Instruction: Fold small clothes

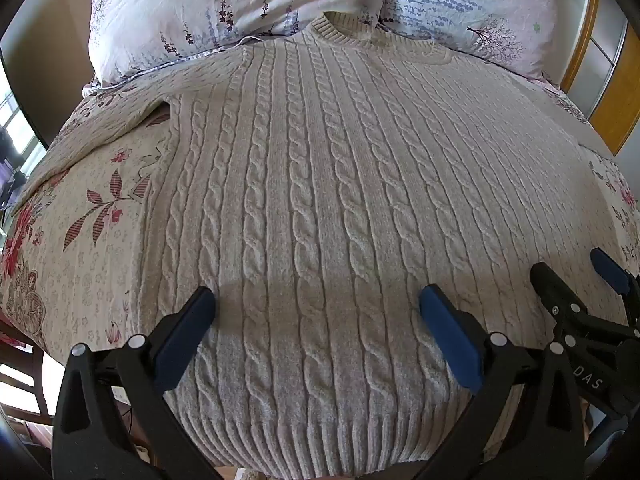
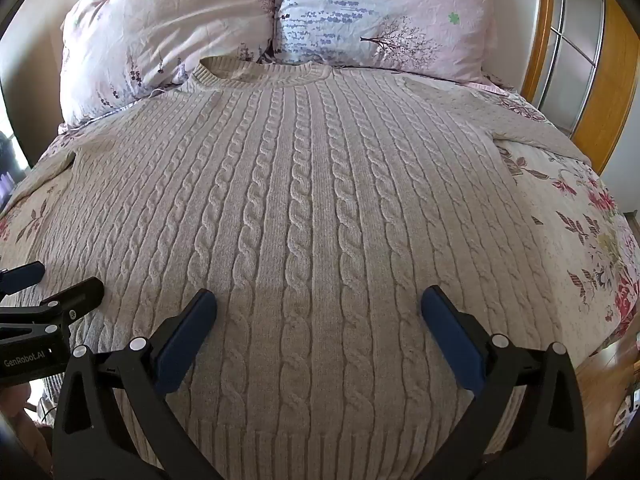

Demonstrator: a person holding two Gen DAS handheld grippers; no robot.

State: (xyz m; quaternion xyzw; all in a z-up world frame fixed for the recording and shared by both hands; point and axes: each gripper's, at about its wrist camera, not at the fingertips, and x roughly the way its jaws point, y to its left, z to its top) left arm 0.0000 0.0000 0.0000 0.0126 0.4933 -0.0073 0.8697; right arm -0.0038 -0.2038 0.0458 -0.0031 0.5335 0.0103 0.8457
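A cream cable-knit sweater (image 1: 312, 184) lies flat on the bed, collar toward the pillows and ribbed hem nearest me; it also shows in the right wrist view (image 2: 312, 200). Its sleeves spread out to both sides. My left gripper (image 1: 316, 308) is open and empty, hovering over the lower body of the sweater. My right gripper (image 2: 318, 308) is open and empty, hovering beside it over the same lower area. The right gripper shows at the right edge of the left wrist view (image 1: 576, 280), and the left gripper shows at the left edge of the right wrist view (image 2: 52, 284).
A floral bedspread (image 1: 80, 240) covers the bed under the sweater. Two floral pillows (image 2: 160, 32) (image 2: 384, 16) lean at the head of the bed. A wooden-framed wardrobe door (image 2: 580, 60) stands to the right. The bed edge runs close below the hem.
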